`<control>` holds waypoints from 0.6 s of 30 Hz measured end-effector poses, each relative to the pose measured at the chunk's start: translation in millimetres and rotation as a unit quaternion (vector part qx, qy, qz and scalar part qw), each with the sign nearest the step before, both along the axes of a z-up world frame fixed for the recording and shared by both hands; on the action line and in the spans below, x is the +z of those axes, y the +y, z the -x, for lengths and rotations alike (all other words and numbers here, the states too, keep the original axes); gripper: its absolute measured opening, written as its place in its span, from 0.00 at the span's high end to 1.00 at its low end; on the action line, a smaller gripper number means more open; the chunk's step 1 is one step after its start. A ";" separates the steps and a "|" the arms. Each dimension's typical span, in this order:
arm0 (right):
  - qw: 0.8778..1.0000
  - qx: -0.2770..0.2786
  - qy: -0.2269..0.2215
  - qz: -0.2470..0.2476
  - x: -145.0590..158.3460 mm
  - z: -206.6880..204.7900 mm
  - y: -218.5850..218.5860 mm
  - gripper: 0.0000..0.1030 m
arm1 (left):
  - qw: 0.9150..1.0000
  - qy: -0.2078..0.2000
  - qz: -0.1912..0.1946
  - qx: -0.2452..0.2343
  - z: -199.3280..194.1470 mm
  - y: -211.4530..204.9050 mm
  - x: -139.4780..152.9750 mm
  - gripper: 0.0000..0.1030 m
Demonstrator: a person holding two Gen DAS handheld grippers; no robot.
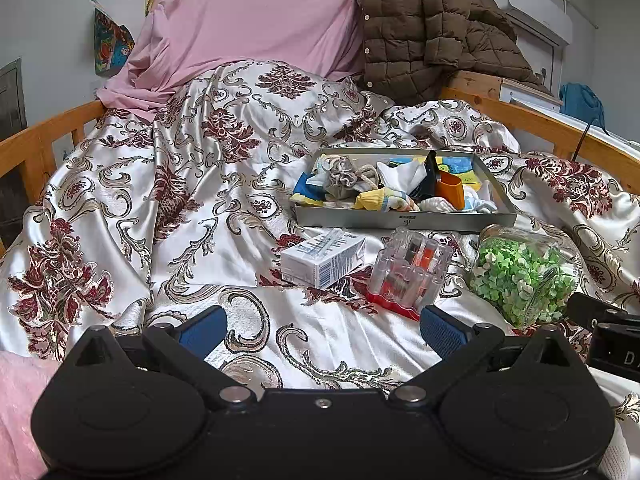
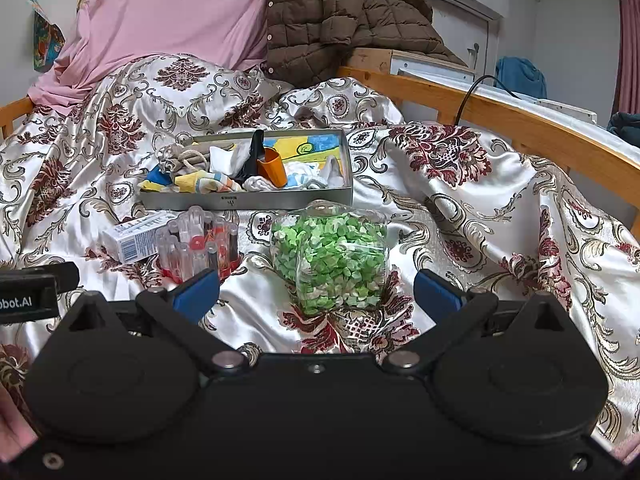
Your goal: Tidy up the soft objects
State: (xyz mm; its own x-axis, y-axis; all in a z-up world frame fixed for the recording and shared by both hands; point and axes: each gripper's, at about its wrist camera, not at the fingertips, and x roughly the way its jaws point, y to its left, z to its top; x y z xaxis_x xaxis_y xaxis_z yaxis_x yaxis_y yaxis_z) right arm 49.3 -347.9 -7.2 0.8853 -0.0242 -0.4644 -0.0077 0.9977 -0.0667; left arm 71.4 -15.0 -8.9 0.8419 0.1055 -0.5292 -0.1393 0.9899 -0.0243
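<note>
A shallow grey tray (image 2: 248,199) lies on the satin floral bedspread (image 1: 160,208), about mid-bed. It holds a jumble of small soft items: a grey ruffled sock (image 1: 343,176), a white sock (image 1: 400,174), a yellow-cuffed striped sock (image 2: 204,182), a black item standing on end, an orange cup-shaped piece (image 2: 273,172), and further pale socks toward the right; a blue-and-yellow picture shows on the tray floor. An exact sock count cannot be made.

In front of the tray, three objects lie in a row: one white carton (image 1: 322,258), one clear plastic holder on a red base (image 1: 408,270) with small red and dark pieces inside, and one clear bag of green-and-white pieces (image 2: 334,256).

The left gripper (image 1: 322,330) hangs low over bare bedspread, jaws wide apart, holding nothing. The right gripper (image 2: 316,290) is likewise spread wide and empty, with the green bag lying between its blue fingertips (image 2: 198,292), though contact cannot be judged.

Behind, a pink sheet (image 1: 248,20) and one brown quilted jacket (image 1: 432,28) rest against the head of the wooden bed frame (image 2: 500,120).
</note>
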 end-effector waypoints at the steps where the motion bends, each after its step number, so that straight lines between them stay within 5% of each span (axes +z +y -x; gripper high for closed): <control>1: 1.000 0.000 0.000 -0.001 -0.1 -0.1 -0.4 0.01 | 1.000 0.000 0.000 0.000 0.1 -0.3 -0.3 0.01; 18: 1.000 -0.003 0.001 -0.003 -3.6 4.6 -2.6 0.01 | 1.000 0.012 -0.012 -0.004 1.2 -1.2 -2.8 0.01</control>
